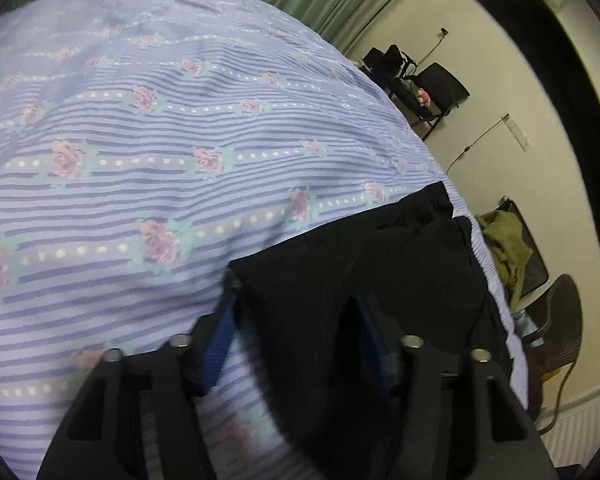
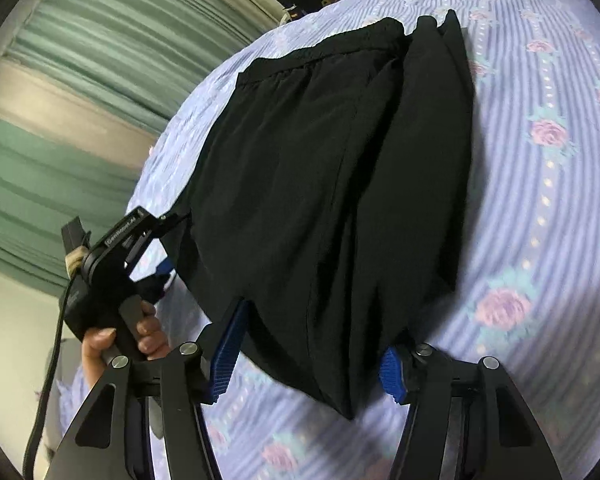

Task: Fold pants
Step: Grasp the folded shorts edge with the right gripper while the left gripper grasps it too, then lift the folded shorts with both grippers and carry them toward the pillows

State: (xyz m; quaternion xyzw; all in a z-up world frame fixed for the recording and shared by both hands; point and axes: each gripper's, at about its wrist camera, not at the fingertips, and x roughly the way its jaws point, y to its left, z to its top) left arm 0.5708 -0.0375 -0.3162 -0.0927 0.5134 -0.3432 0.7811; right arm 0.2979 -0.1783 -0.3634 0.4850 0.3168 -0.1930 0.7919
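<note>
Black pants (image 2: 324,184) lie folded lengthwise on a lilac striped bedspread with pink roses (image 2: 540,200), waistband at the far end. My right gripper (image 2: 312,356) is open, its blue pads either side of the near end of the pants. In the right wrist view my left gripper (image 2: 168,240) sits at the pants' left edge, held by a hand. In the left wrist view the pants (image 1: 380,264) lie over the gap of my left gripper (image 1: 296,320); its blue pads stand apart, open, with cloth between them.
The bedspread (image 1: 140,140) fills the left of the left wrist view. Green curtains (image 2: 80,80) hang behind. Black chairs (image 1: 420,80) and a chair with olive clothing (image 1: 508,244) stand by the cream wall, past the bed's edge.
</note>
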